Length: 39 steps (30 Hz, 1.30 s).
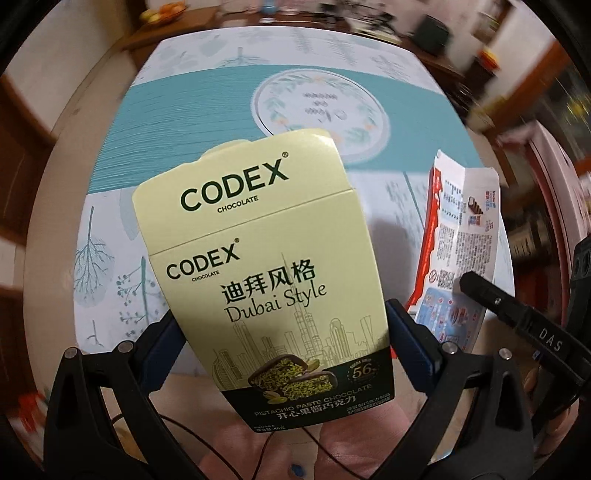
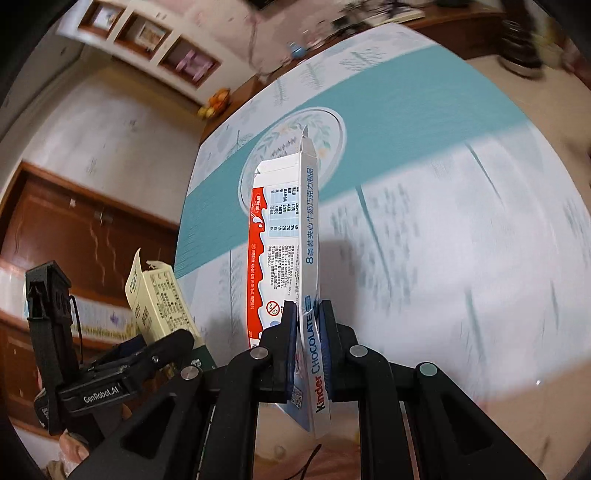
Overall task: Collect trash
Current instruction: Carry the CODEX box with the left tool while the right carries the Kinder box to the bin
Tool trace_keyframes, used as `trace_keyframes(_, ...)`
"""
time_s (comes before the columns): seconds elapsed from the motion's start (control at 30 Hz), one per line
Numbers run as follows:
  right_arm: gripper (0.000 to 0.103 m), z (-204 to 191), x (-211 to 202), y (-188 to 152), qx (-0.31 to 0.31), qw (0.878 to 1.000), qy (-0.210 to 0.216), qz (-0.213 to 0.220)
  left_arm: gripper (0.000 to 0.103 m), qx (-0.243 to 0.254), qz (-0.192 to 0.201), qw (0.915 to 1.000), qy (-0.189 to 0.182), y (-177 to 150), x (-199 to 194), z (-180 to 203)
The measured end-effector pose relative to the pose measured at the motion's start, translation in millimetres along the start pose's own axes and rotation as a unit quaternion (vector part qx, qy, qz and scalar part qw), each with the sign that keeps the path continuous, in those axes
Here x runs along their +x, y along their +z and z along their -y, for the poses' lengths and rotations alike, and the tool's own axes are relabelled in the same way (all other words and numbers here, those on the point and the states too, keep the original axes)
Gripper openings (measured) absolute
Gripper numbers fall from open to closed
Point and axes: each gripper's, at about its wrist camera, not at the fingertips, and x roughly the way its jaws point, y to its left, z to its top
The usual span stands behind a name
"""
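Nearest the left wrist camera, the left gripper (image 1: pixel 280 350) is clamping a pale green chocolate box (image 1: pixel 258 266) by its two side edges, the blue pads pressing in at about eight and four o'clock of the box; the box's top flap is standing open and pointing toward twelve. In the right wrist view, the right gripper (image 2: pixel 308 325) is pinching a flattened white-and-red carton (image 2: pixel 284 240) edge-on between nearly closed jaws, the carton rising toward twelve; at eight o'clock of that view the other tool and its green box are showing — the two are close side by side. Both pieces of trash are hanging above the table (image 1: pixel 177 122), clear of its teal-and-white cloth; a printed round wreath pattern (image 1: pixel 321 107) is lying beyond them; at the far edge a bowl of fruit (image 1: pixel 162 14) is sitting at eleven o'clock.

Judging by this, the picking-up step is finished and the carrying step is under way; no bin is showing in either view — so the next move calls for finding one, bringing both hands over it and only then loosening the jaws.
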Motion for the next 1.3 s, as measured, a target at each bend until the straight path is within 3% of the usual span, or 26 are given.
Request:
trace_keyframes(0.13, 0.011, -4, -13, -73, 0.040, 0.999, -0.013, 0.022, 0.099, 0.049, 0.000, 0.9987, -0.014, -40, -11, -6)
trace_keyframes(0.27, 0.011, -5, -24, -142, 0.068, 0.997, -0.028, 0.018, 0.099, 0.085, -0.019, 0.9959, -0.022, -82, -12, -7)
trace_keyframes(0.53, 0.011, 31, -56, -241, 0.127, 0.990, -0.058, 0.004, 0.099, 0.150, -0.071, 0.9846, -0.054, -161, 2, 19)
trace_keyframes(0.67, 0.011, 66, -44, -274, 0.169, 0.983, -0.072, -0.021, 0.099, 0.159, -0.095, 0.9806, -0.063, -196, 23, 32)
trace_keyframes(0.83, 0.011, 116, 10, -303, 0.200, 0.973, -0.096, -0.059, 0.099, 0.181, -0.104, 0.9765, -0.055, -225, 76, 43)
trace_keyframes(1.03, 0.011, 176, 109, -317, 0.204, 0.965, -0.122, -0.110, 0.099, 0.178, -0.135, 0.9716, -0.076, -244, 179, 43)
trace_keyframes(1.3, 0.011, 234, 229, -309, 0.177, 0.962, -0.143, -0.153, 0.099, 0.198, -0.147, 0.9684, -0.036, -261, 294, 35)
